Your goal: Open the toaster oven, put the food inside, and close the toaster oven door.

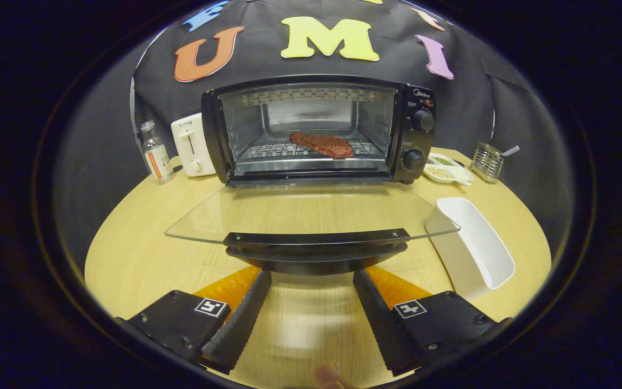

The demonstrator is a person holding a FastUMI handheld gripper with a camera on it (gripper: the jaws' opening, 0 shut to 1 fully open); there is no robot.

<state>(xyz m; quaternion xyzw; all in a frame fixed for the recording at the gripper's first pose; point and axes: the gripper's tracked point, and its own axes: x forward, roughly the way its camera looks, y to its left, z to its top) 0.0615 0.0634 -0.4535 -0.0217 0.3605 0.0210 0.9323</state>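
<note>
Toaster oven door is seen folded flat, meat laid on the rack inside. Gripper fingers are spread wide, just below the door handle, nothing pinched.

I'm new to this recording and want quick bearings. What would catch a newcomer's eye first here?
The black toaster oven stands open beyond the fingers, a reddish-brown slab of meat lying on its wire rack. Its glass door is folded down flat over the light wooden table, the black door handle just ahead of the open gripper. A white rectangular tub sits beside the door.
</note>
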